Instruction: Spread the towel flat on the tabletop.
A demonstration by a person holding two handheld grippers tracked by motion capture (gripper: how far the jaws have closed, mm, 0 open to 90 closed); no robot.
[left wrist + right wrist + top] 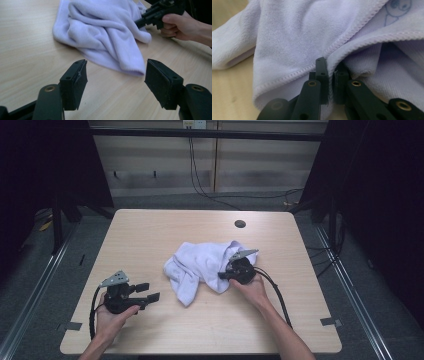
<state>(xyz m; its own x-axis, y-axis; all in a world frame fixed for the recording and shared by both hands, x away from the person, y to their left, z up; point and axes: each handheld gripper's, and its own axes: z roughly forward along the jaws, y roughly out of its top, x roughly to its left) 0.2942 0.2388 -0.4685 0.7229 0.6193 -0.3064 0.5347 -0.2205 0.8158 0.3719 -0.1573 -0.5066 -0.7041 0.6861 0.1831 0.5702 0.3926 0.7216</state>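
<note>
A crumpled pale lilac towel (200, 262) lies in a heap near the middle of the wooden table (150, 230). My right gripper (223, 275) is at the heap's right side, shut on a stitched hem of the towel (287, 37); in the right gripper view the hem is pinched between the closed jaws (330, 67). My left gripper (151, 291) rests low at the table's front left, open and empty, a short way from the towel's left lobe. In the left gripper view its jaws (116, 67) stand wide apart, with the towel (105, 30) ahead and the right gripper (141, 22) beyond.
A round cable hole (240, 224) sits at the table's far side. Grey tape marks lie near the front corners (73, 325) (330, 321). Black cables (210, 195) run over the floor behind the table. Dark curtains flank both sides.
</note>
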